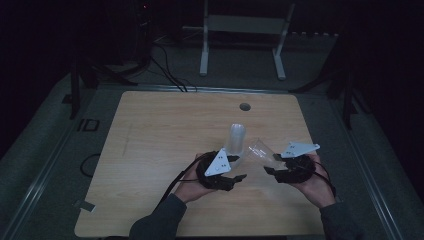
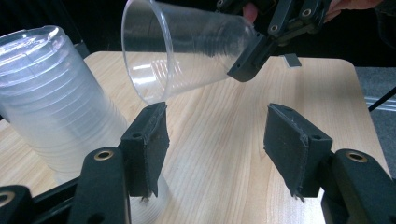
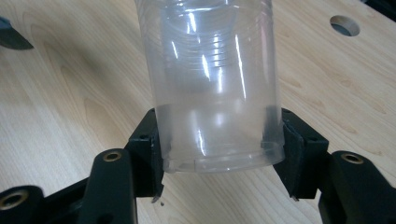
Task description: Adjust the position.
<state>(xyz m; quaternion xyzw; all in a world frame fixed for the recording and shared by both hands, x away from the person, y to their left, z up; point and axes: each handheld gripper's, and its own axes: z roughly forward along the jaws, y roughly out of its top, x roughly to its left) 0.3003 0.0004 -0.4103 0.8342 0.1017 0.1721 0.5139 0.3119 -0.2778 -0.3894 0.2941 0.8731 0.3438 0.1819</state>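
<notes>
Gripping a single clear ribbed plastic cup [image 3: 212, 88] by its base, the right gripper [image 1: 289, 170] has both black pads pressed against the cup's sides, as the right gripper view shows. In the high view this cup [image 1: 260, 150] is lifted off the light wooden table [image 1: 160, 140] and lies tilted, its open mouth turned left and away from the person, toward the stack. The left gripper view shows the same cup [image 2: 187, 46] held up at the top of the picture, its rim facing the camera, with the right gripper's dark pad on its closed end.

Just left of the cup stands a tall stack of clear plastic cups [image 1: 236, 139], upright on the table near its middle. In the left gripper view that stack [image 2: 51, 102] is at the far left, beside the left pad and outside the jaws.

The left gripper [image 1: 227, 172] is low on the table at the stack's near side. Its two pads [image 2: 149, 140] stand apart with bare table between them and nothing held.

A round hole [image 1: 244, 106] is cut in the table's far part.
</notes>
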